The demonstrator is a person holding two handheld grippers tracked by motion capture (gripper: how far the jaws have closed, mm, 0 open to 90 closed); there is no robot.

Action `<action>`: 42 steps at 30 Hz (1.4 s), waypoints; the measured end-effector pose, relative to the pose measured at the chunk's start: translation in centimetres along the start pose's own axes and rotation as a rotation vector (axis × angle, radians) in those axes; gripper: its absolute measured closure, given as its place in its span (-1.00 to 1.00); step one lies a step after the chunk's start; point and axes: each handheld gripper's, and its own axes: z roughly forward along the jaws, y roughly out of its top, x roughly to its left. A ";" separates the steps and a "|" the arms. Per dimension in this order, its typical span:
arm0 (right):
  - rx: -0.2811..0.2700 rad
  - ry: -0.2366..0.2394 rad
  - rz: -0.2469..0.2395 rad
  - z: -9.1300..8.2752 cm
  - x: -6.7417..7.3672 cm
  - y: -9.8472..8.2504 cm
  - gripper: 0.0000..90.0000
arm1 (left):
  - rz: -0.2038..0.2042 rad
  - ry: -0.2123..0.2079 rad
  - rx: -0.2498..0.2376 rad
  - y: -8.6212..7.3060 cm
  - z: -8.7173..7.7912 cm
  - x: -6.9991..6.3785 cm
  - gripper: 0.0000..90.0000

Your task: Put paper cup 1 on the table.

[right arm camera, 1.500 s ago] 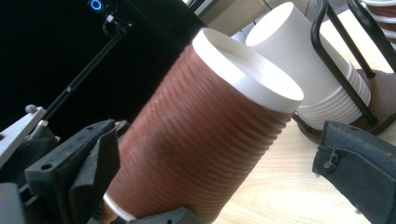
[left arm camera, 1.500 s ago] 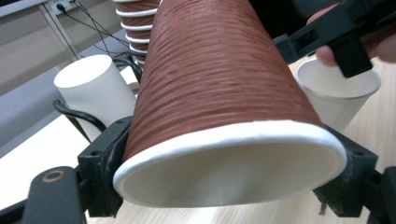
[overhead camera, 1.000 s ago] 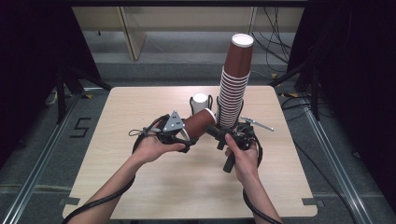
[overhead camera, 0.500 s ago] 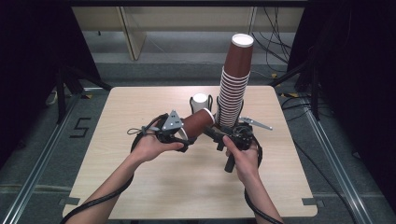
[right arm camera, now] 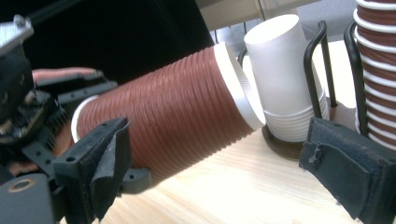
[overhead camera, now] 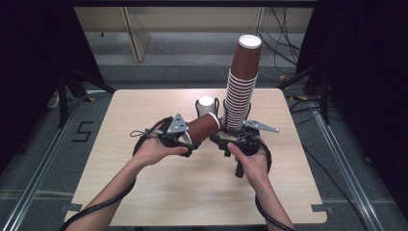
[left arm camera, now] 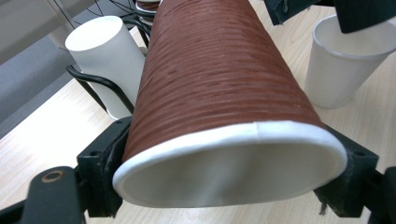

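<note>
A brown ribbed paper cup point(overhead camera: 204, 126) lies on its side above the table. My left gripper point(overhead camera: 192, 138) is shut on the cup's rim end point(left arm camera: 224, 140), and the pads squeeze the white rim into an oval. The cup's white-edged base point(right arm camera: 236, 84) points toward my right gripper point(overhead camera: 217, 139). The right gripper's point(right arm camera: 224, 179) jaws have just been closing. They stand apart on either side of the base end, with no pad pressing on it.
A tall stack of brown cups point(overhead camera: 240, 91) rises at the back right in a black wire holder point(right arm camera: 322, 60). A short stack of upturned white cups point(overhead camera: 207, 103) stands beside it. One white cup point(left arm camera: 341, 65) stands upright under a right jaw. The near table point(overhead camera: 192, 192) is bare.
</note>
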 end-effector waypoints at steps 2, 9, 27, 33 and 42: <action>0.012 -0.017 -0.036 0.0 0.2 0.1 -0.80 | 0.000 -0.001 0.004 0.0 0.0 0.0 -0.60; 0.057 -0.042 -0.128 -0.3 0.4 0.4 -0.79 | 0.005 0.000 0.006 0.1 0.0 0.0 -0.60; 0.136 -0.082 -0.395 -1.3 -0.1 1.2 -0.73 | 0.029 -0.041 0.053 0.6 0.0 0.0 -0.60; 0.167 -0.111 -0.492 -1.6 0.1 1.2 -0.71 | 0.034 -0.058 0.070 1.0 0.0 0.0 -0.60; 0.212 -0.134 -0.624 -1.5 0.2 1.0 -0.77 | 0.040 -0.074 0.087 1.7 0.0 -0.2 -0.60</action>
